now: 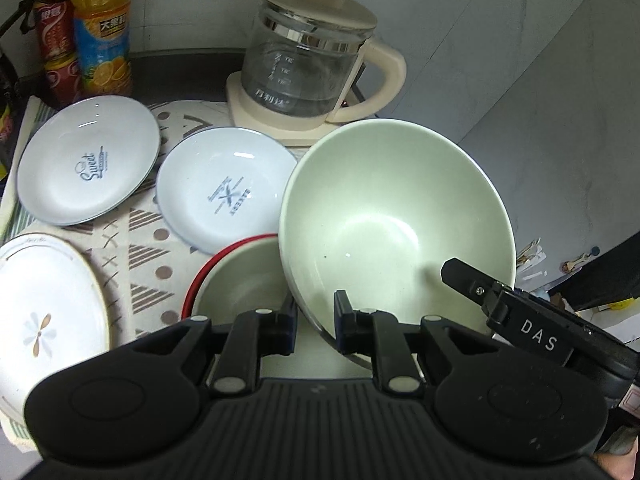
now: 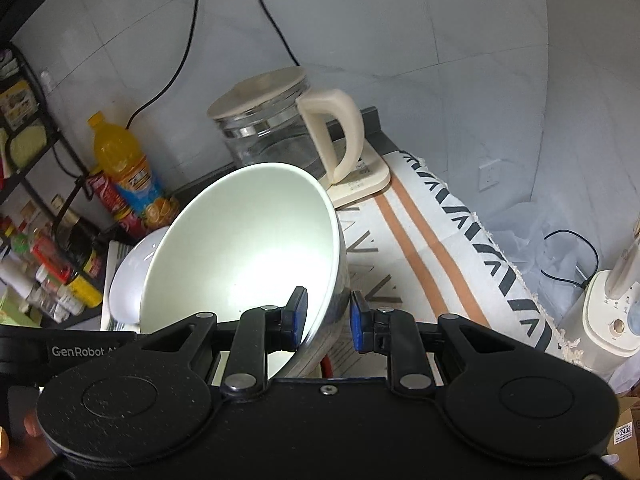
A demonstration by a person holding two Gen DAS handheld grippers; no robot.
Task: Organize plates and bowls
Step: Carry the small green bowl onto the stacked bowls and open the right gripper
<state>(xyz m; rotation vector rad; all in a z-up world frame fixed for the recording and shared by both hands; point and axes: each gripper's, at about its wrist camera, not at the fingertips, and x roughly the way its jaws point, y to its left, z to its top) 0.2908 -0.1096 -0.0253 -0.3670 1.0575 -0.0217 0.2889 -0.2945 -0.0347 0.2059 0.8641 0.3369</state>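
Observation:
A large pale green bowl (image 1: 396, 220) is tilted up above the table, over a smaller red-rimmed bowl (image 1: 240, 276). My left gripper (image 1: 316, 320) straddles its near rim, one finger each side, pads apart from the wall. My right gripper (image 2: 328, 320) also straddles the large bowl's (image 2: 248, 240) rim, with a gap at the right pad; its finger shows in the left wrist view (image 1: 464, 276). Two light blue plates (image 1: 86, 160) (image 1: 226, 188) and a white flower plate (image 1: 44, 312) lie on the patterned cloth (image 1: 140, 256).
A glass kettle (image 1: 308, 56) on a cream base stands behind the bowls. An orange juice bottle (image 1: 102, 28) and red cans (image 1: 56, 44) stand at the back left. A shelf of jars (image 2: 44, 264) is at the left; a wall is behind.

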